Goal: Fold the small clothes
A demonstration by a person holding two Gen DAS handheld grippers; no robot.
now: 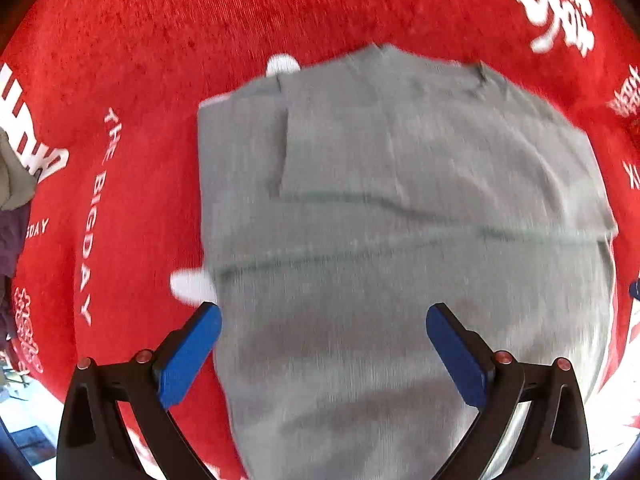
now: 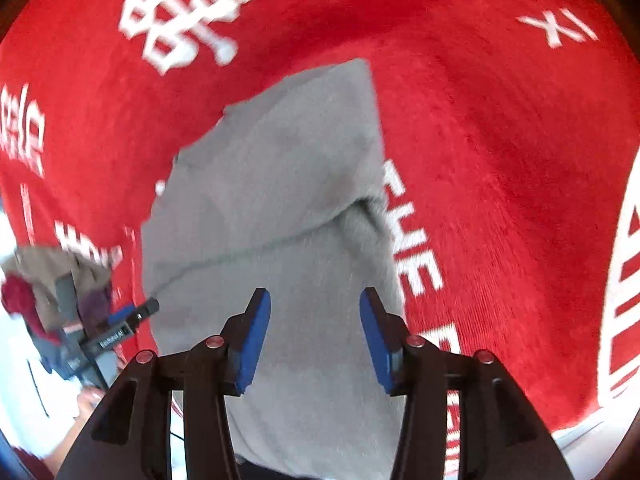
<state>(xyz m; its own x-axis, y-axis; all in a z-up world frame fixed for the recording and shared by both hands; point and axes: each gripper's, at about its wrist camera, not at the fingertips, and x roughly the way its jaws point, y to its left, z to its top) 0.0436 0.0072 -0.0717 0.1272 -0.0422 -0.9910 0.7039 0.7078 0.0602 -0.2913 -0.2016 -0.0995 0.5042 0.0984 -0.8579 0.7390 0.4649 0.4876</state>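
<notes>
A grey knitted garment [image 1: 400,160] lies folded on the red cloth [image 1: 160,40], with a sleeve laid across its body and a fold line running side to side. My left gripper [image 1: 323,310] hangs above its near part, pointing straight down, with its blue pads wide apart and nothing between them. In the right wrist view the same garment [image 2: 280,160] stretches away from the camera. My right gripper [image 2: 315,295] stands over its near end, pads partly apart and free of the fabric. The left gripper's black body [image 2: 120,320] shows at the garment's left edge.
The red cloth [image 2: 500,160] carries white lettering and symbols. A pile of other clothes [image 2: 44,280], brown, purple and red, lies at the left; it also shows in the left wrist view as a heap [image 1: 12,184]. A person's hand [image 2: 86,400] is at lower left.
</notes>
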